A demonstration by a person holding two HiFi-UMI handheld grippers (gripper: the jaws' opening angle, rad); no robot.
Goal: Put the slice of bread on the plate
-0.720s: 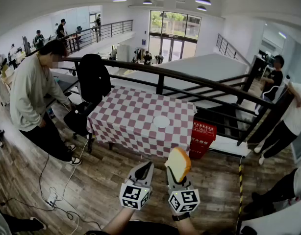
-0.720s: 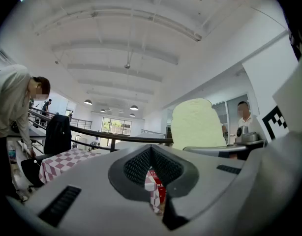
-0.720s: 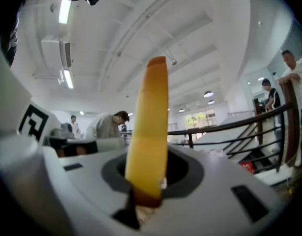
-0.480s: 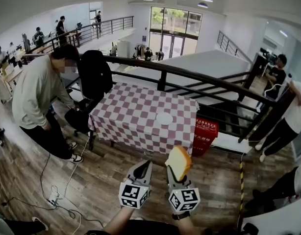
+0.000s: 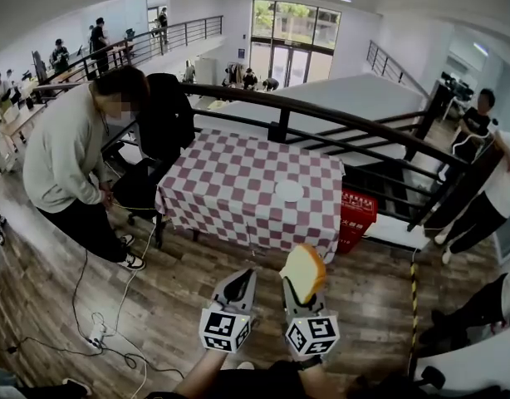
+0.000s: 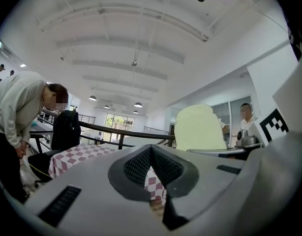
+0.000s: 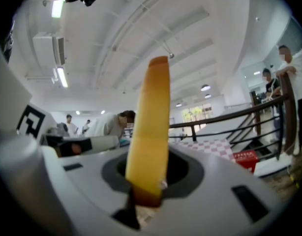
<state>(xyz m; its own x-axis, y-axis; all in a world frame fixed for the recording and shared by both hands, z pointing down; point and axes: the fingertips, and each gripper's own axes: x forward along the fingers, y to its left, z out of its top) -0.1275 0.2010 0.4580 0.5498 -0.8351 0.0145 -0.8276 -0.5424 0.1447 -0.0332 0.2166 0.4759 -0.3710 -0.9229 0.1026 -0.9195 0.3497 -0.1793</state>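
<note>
R hand-held gripper [image 5: 300,293] clamps bread slice [image 5: 302,273]; L hand-held gripper [image 5: 241,283] closed, empty. Desk [image 5: 230,181] w/ plate [image 5: 288,191], 12 o'clock, nearer now: placing pending.

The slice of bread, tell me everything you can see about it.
The slice of bread has a pale cream face, a golden-brown crust and a rounded top. It stands upright, its bottom edge pinched between the fingers of the right gripper, the only thing touching it. It is held in the air above the wooden floor, short of the checked table that bears the white plate.
</note>
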